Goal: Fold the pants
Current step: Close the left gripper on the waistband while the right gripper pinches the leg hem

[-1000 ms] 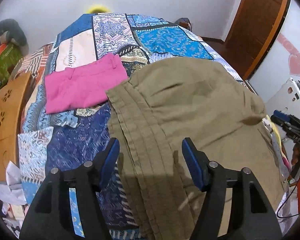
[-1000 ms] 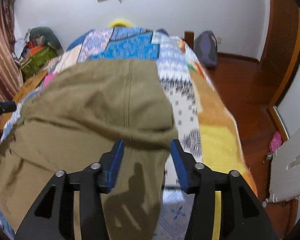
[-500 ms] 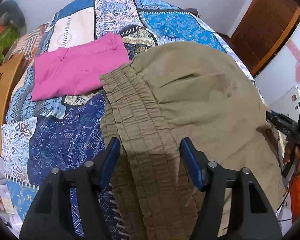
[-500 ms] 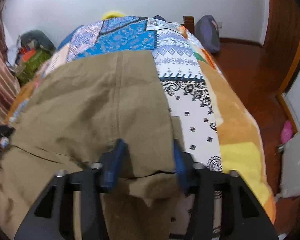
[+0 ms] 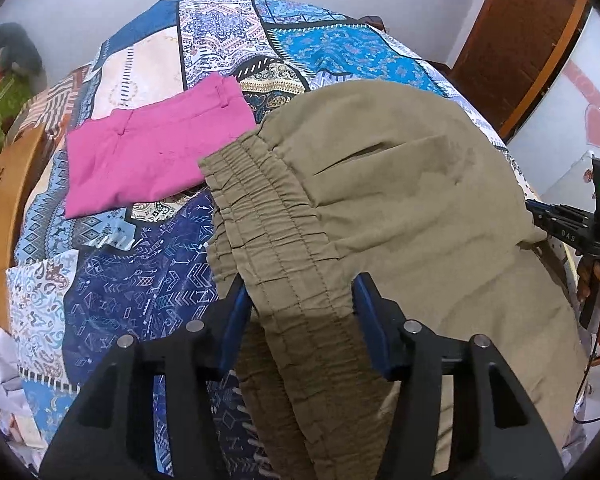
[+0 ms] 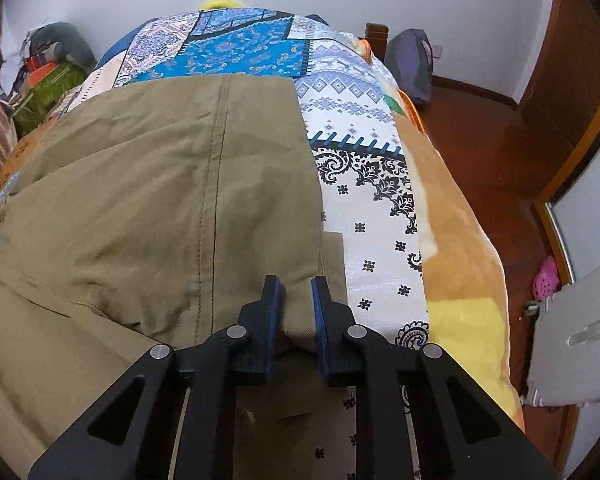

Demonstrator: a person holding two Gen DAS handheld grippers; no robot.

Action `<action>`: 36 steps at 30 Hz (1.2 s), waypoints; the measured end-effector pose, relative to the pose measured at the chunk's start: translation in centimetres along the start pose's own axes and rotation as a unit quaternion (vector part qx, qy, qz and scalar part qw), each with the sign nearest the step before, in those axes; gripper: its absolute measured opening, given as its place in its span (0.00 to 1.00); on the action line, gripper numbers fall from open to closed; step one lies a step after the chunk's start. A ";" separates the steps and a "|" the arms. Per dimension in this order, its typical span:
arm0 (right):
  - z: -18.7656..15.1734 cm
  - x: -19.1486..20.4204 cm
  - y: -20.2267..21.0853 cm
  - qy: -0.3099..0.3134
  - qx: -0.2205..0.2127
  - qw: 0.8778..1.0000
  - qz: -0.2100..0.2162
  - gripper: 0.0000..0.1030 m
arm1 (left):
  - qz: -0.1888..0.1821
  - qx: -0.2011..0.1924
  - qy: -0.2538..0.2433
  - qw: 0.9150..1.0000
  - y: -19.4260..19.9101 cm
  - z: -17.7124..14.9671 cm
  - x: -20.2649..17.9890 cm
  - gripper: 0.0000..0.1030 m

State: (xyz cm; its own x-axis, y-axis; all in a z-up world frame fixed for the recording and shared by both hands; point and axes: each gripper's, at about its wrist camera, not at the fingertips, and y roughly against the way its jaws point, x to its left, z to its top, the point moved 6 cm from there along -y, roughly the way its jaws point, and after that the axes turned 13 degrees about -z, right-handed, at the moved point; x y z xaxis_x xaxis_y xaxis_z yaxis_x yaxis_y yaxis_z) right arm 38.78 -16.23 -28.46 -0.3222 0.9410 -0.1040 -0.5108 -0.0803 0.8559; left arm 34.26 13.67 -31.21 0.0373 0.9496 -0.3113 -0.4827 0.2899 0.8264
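Note:
Olive-green pants (image 5: 400, 208) lie folded on the patchwork bedspread (image 5: 148, 280). The elastic waistband (image 5: 268, 216) is on the left. My left gripper (image 5: 300, 292) is open, its blue fingers either side of the waistband's near end. In the right wrist view the pants' leg end (image 6: 180, 184) fills the left. My right gripper (image 6: 298, 296) is shut on the pants' near right corner, cloth bunched between the fingers. The right gripper also shows in the left wrist view (image 5: 572, 228) at the pants' far right edge.
A folded pink garment (image 5: 152, 148) lies on the bed beyond the waistband. A wooden chair (image 5: 0, 184) stands at the left. The bed's right edge (image 6: 468, 264) drops to a wood floor with a backpack (image 6: 412, 64) and a door (image 5: 528, 32).
My right gripper has closed from open onto the pants' corner. Both grippers have moved forward and lower over the pants, and the fold has flattened onto the bed.

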 end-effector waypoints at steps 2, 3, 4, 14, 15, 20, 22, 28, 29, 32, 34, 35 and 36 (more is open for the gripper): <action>0.2 -0.5 0.7 -0.012 -0.004 1.000 0.002 0.16 | 0.008 0.000 -0.009 1.000 0.9 0.2 -0.5 0.53; 0.3 -0.6 1.0 -0.015 -0.006 1.000 0.002 0.16 | 0.017 -0.005 -0.018 1.000 1.6 0.4 -0.7 0.53; 0.4 -0.7 1.5 -0.018 -0.011 1.000 0.002 0.16 | 0.029 -0.015 -0.029 0.999 2.5 0.7 -0.9 0.53; 5.1 -0.7 6.6 -0.015 -0.088 0.996 0.006 0.59 | 0.077 -0.079 -0.042 0.993 7.2 5.1 0.4 0.72; 6.0 -0.5 6.8 -0.012 -0.098 0.995 0.007 0.68 | 0.072 -0.083 -0.034 0.993 7.1 5.7 0.9 0.74; 9.4 0.8 5.6 0.019 -0.116 0.993 0.004 0.73 | 0.063 -0.067 -0.002 0.996 4.0 7.9 3.0 0.75; 10.6 1.3 4.2 0.025 -0.113 0.993 0.006 0.73 | 0.064 -0.049 0.010 0.997 2.2 8.3 4.0 0.75; 13.0 2.4 -1.5 -0.001 -0.061 0.997 0.050 0.73 | 0.033 -0.014 0.042 0.998 -2.6 8.5 5.9 0.75; 13.4 2.6 -2.4 -0.007 -0.055 0.997 0.051 0.73 | 0.029 -0.004 0.048 0.998 -3.5 8.3 6.3 0.75; 14.2 3.4 -4.9 0.002 -0.037 0.998 0.049 0.73 | 0.009 0.003 0.066 0.998 -5.2 8.1 7.0 0.76; 14.4 4.2 -6.8 0.018 -0.019 0.998 0.049 0.73 | -0.005 0.001 0.077 0.997 -5.7 8.3 7.4 0.76; 14.2 4.7 -7.7 0.033 -0.006 0.998 0.052 0.73 | -0.011 0.000 0.082 0.997 -5.9 8.4 7.6 0.76; 14.0 5.4 -8.8 0.056 0.009 0.997 0.052 0.74 | -0.016 0.001 0.088 0.996 -6.1 8.4 7.8 0.78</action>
State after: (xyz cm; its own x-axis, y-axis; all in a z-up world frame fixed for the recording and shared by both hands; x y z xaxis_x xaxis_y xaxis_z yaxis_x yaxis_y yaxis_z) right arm 52.63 -5.82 -29.46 -0.4603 0.8850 -0.0705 -0.4566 -0.1679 0.8737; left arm 44.83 20.31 -34.73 -0.1017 0.9043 -0.4146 -0.4825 0.3196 0.8155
